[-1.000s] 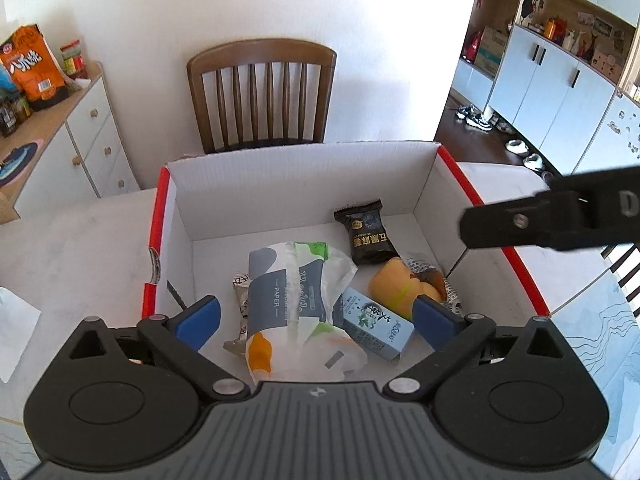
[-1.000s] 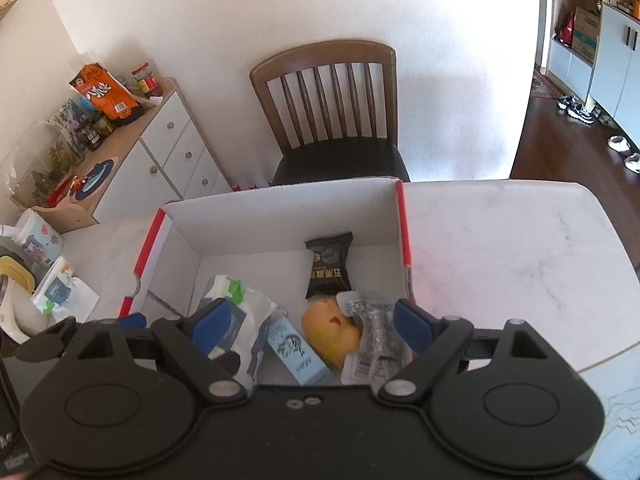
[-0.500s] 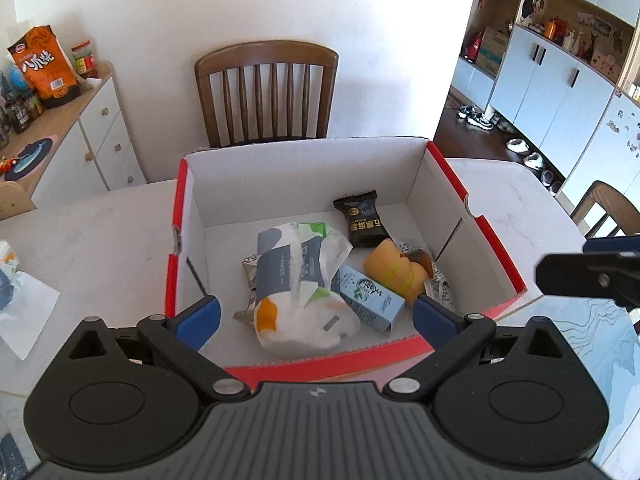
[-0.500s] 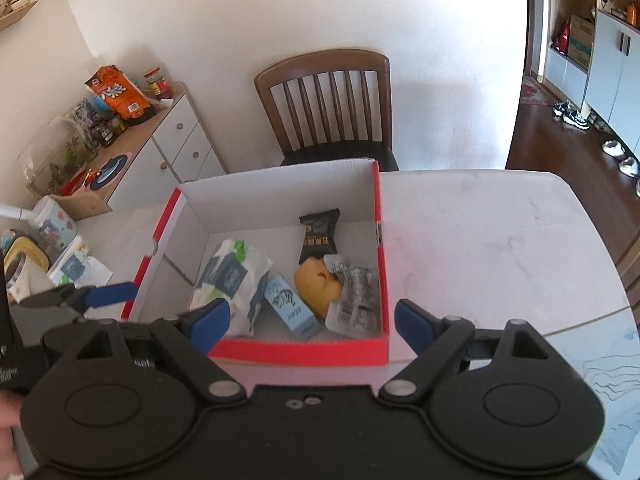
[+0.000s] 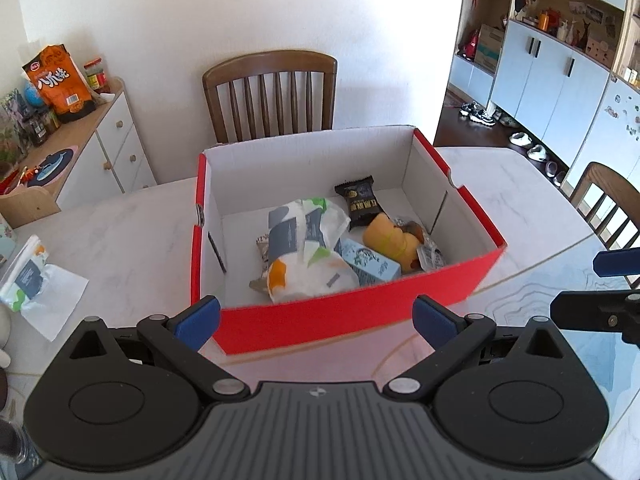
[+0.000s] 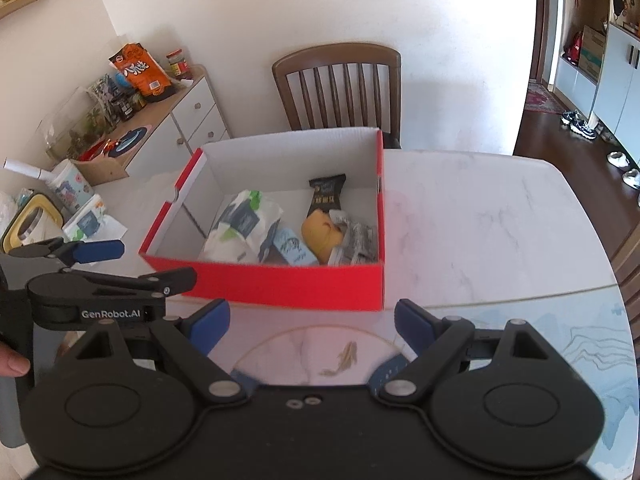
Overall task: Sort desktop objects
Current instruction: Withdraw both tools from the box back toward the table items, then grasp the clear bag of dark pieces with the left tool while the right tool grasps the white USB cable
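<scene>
A red cardboard box (image 5: 360,312) with white inside walls stands on the marble table (image 6: 480,220). In it lie a tissue pack (image 5: 308,256), a small blue carton (image 5: 370,262), a yellow toy (image 5: 388,236), a black snack packet (image 5: 360,202) and a clear wrapped packet (image 6: 356,240). My left gripper (image 5: 316,320) is open and empty, just in front of the box's near wall. My right gripper (image 6: 310,324) is open and empty, also in front of the box (image 6: 280,280). The left gripper shows at the left of the right wrist view (image 6: 100,264).
A second tissue pack (image 5: 28,276) lies on paper at the table's left. A cup (image 6: 68,186) and a yellow-rimmed container (image 6: 30,220) stand further left. A wooden chair (image 5: 272,92) is behind the table, a white cabinet (image 5: 100,148) at the left.
Both grippers have drawn back from above the box toward the table's near edge. Both stay open and empty. The box and its contents have not moved.
</scene>
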{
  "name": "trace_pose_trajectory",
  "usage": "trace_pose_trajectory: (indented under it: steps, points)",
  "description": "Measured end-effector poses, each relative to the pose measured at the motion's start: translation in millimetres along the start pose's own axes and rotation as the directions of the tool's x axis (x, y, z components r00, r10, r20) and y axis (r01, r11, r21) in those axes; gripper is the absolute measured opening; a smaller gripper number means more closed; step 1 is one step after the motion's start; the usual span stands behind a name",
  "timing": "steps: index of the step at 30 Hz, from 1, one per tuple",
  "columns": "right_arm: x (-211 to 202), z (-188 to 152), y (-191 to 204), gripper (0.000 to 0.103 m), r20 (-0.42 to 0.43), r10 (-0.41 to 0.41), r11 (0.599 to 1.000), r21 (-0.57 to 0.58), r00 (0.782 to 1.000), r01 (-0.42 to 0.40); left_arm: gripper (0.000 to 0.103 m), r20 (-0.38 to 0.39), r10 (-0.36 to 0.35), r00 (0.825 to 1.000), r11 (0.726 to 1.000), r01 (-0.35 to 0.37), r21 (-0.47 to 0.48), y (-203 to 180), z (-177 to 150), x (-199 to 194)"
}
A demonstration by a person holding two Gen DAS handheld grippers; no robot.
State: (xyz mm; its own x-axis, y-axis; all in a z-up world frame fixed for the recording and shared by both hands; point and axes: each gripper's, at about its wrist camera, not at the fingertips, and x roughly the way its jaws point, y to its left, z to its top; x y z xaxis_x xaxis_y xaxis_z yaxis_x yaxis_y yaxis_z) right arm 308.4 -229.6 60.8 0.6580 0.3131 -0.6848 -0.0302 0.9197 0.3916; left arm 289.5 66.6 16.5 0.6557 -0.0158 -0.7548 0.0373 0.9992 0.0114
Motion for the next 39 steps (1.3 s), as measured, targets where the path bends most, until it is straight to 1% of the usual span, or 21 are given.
trace_pose_trajectory:
  steps: [9,18,24,29,32,39]
  points:
    - [-6,-44,6,0.089,-0.015,0.003,1.000,-0.017,1.000,-0.003,0.103,0.016,0.028,0.999,0.999,-0.029,0.025,-8,-28,-19]
    - [-1,-79,10,0.089,-0.028,-0.014,0.999,-0.030,1.000,0.013,0.103,-0.015,0.034,0.999,0.999,-0.034,0.005,-7,-62,-21]
    - [2,-96,16,0.090,-0.031,0.014,0.999,-0.031,0.999,-0.015,0.103,-0.029,0.041,0.999,0.999,-0.041,-0.003,-7,-82,-21]
    - [12,-115,28,0.091,-0.061,0.024,0.998,-0.052,0.998,-0.028,0.103,-0.038,0.048,0.998,0.999,-0.048,0.000,-9,-99,-20]
    - [21,-127,36,0.091,-0.082,0.012,0.997,-0.078,0.997,-0.018,0.103,-0.042,0.055,0.998,0.998,-0.055,0.014,-10,-106,-19]
    - [38,-142,41,0.093,-0.112,-0.017,0.997,-0.078,0.994,0.008,0.103,-0.063,0.076,0.995,0.997,-0.074,0.034,-6,-120,-10]
